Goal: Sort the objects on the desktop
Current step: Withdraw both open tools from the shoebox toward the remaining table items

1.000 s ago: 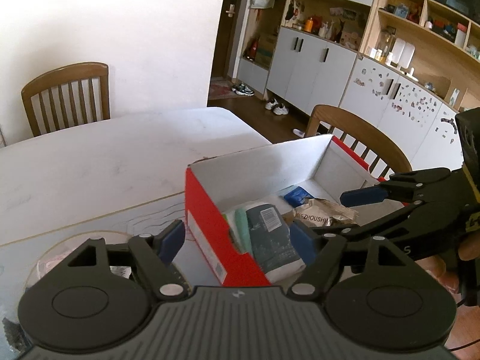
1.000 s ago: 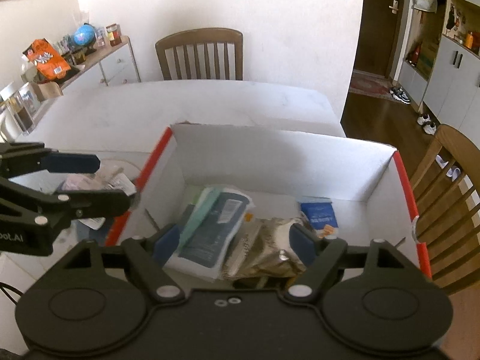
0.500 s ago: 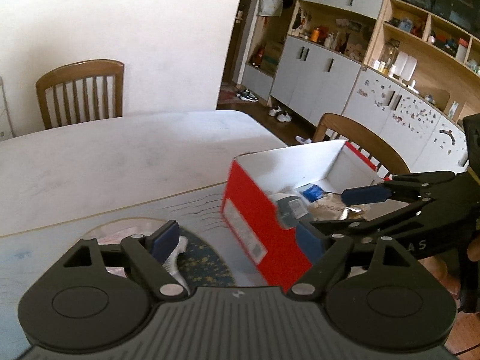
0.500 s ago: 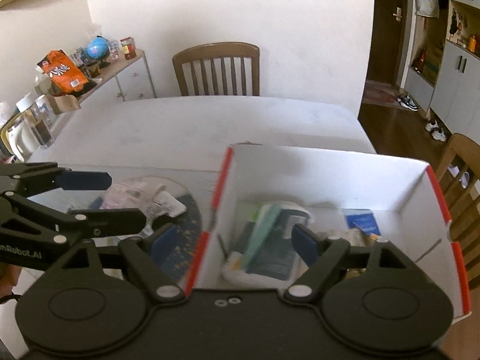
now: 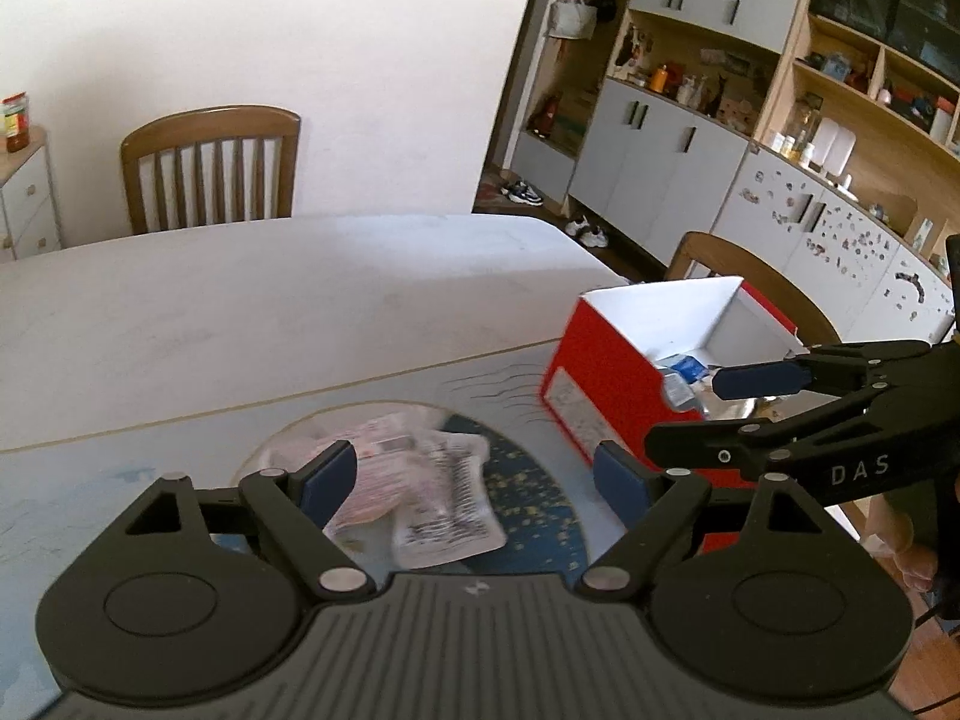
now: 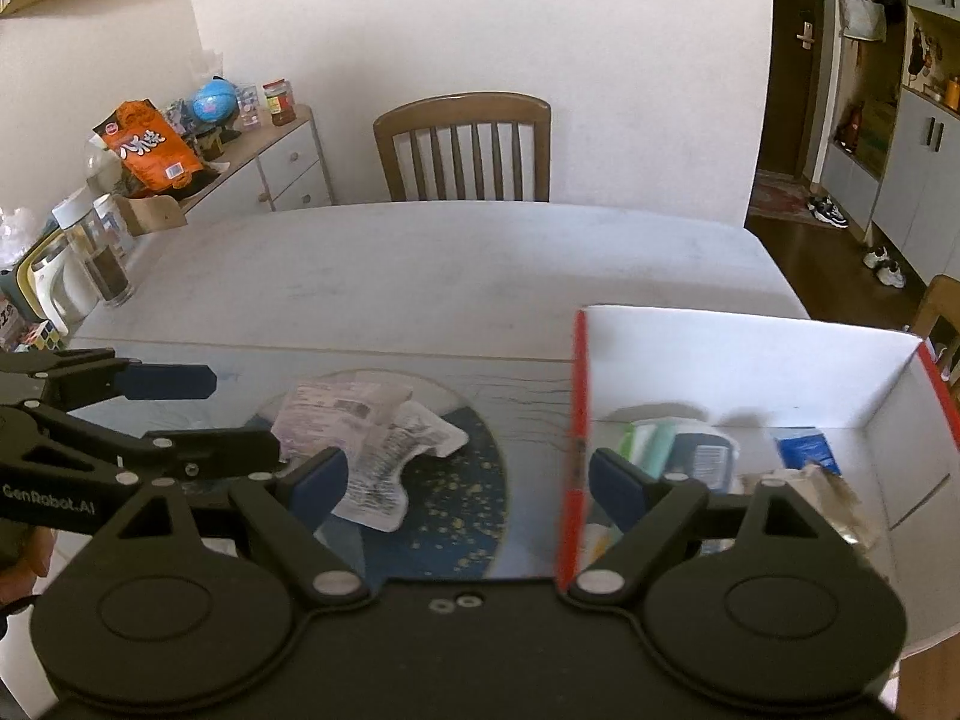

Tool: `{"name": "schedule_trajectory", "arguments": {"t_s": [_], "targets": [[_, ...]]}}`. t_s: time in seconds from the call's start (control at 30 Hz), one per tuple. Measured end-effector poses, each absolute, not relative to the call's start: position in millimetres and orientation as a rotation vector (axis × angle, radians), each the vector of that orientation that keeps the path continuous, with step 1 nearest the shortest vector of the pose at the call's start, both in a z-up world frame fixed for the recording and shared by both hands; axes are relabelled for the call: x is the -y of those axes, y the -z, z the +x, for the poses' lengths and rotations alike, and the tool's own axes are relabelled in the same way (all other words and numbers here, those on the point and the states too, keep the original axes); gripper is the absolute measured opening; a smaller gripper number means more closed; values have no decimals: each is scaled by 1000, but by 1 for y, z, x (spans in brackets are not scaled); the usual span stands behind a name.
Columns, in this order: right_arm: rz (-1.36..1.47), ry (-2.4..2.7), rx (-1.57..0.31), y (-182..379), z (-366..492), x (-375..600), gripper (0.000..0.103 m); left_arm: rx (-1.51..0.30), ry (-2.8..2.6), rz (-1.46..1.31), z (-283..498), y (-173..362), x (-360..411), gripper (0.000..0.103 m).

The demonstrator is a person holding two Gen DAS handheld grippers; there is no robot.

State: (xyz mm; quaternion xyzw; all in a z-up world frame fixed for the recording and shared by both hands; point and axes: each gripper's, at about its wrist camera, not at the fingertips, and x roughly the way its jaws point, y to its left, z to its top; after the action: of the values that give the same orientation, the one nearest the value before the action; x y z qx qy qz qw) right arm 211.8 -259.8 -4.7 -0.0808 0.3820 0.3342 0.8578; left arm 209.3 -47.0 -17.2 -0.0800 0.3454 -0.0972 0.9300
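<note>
Opening, empty: left gripper [image 5: 477, 483], right gripper [image 6: 468, 483] | packets [image 6: 372, 450] probably lengthwise toward camera

"DAS" in pale letters on side of right claw [image 5: 756, 414], seen from left wrist view. "GenRobot.AI" on side of left claw [image 6: 198, 414], seen from right wrist view. Large white characters on orange snack bag [image 6: 150, 147] atop sideboard, too small to make out. Barcodes and fine print on crumpled packets [image 6: 366, 438] on tabletop, unreadable. White label on red box [image 5: 606, 402] end face, blurred, unreadable. Barcode sticker on dark pouch [image 6: 705, 459] inside box, digits not legible.
</note>
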Motion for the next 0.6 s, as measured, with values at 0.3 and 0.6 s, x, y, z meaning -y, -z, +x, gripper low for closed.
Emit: {"name": "schedule_trajectory", "arguments": {"t_s": [0.3,0.6], "targets": [[-184,-703,-796,10,200,231,88,-681,136,-171,193,26,11,98],[-189,-705,-810,21,194,213,89,-715,79,-167,188,50,-15,103]]}}
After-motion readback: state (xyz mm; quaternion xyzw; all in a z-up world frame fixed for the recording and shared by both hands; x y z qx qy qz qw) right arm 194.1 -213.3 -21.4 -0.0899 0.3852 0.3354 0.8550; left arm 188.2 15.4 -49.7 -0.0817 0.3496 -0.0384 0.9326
